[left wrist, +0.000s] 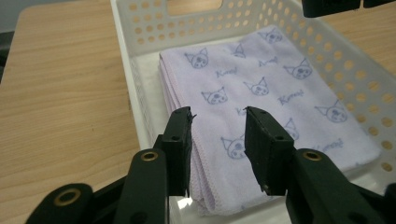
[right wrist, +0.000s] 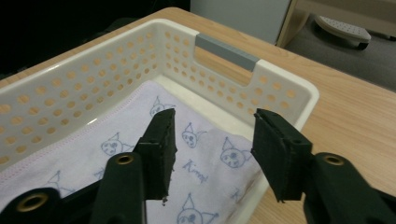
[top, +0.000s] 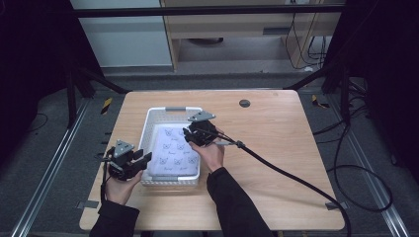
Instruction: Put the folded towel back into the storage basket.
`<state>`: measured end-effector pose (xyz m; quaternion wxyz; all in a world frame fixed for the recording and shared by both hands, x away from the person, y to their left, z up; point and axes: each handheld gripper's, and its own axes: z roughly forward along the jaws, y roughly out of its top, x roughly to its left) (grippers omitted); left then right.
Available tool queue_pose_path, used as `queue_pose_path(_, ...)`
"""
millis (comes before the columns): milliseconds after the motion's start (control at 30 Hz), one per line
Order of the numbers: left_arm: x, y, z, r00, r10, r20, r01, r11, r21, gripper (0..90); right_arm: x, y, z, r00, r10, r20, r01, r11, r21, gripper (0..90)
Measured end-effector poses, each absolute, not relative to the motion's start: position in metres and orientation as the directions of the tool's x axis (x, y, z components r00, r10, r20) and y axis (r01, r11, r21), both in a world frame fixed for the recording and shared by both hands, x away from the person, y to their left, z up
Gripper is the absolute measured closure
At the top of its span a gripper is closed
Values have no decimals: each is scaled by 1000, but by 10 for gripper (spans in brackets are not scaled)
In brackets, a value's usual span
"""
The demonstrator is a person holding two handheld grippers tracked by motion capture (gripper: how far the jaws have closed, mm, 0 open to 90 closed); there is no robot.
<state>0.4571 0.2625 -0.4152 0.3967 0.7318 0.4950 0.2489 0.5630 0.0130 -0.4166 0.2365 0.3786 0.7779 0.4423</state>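
Counter: one wooden counter (top: pixel 276 148), pale grain, with a small dark round disc (top: pixel 244 103) near its far edge.
Basket: one white plastic basket (top: pixel 150 118), rectangular, its walls pierced with rows of round holes; a grey handle bar (right wrist: pixel 226 52) sits over the cut-out in the far short wall.
Cloth: one folded cloth (left wrist: pixel 261 93), lying flat on the floor of the basket and covering most of it.
Cloth look: pale lilac, soft and towel-like, folded into several layers that show as a stack of stitched edges along one side; printed all over with small line-drawn cat-like faces with pointed ears and short script words between them.
Grippers: two, one in each hand.
Left gripper (left wrist: pixel 217 140): held at the near left corner of the basket, jaws parted to a moderate gap, hovering over the near edge of the cloth with nothing pinched between them.
Right gripper (right wrist: pixel 212 149): held over the right wall of the basket, above the cloth's far right corner; jaws parted, gripping nothing.
Hands: two, dark sleeves reaching in from the near side of the counter.
Cables: one thick black cable (top: pixel 296 180) trails from the right gripper across the counter.
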Motion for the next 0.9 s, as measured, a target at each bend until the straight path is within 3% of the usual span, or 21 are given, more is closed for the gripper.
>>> queue_pose_path(333,451,272,-409,388,921,-29,487,-179,855,521,545,-22,-402,-613,790,-17,369,304,878,268)
queue_pose_path(567,446,275,-409,402,916,-11,477,-199,856,436,530,-52,-402,-614,789,-2,365,287,886,210)
queue_pose_path(900,441,274,-412,417,909,7,466,-220,857,405,507,-106,-412,-593,804,34,384,245,890,172)
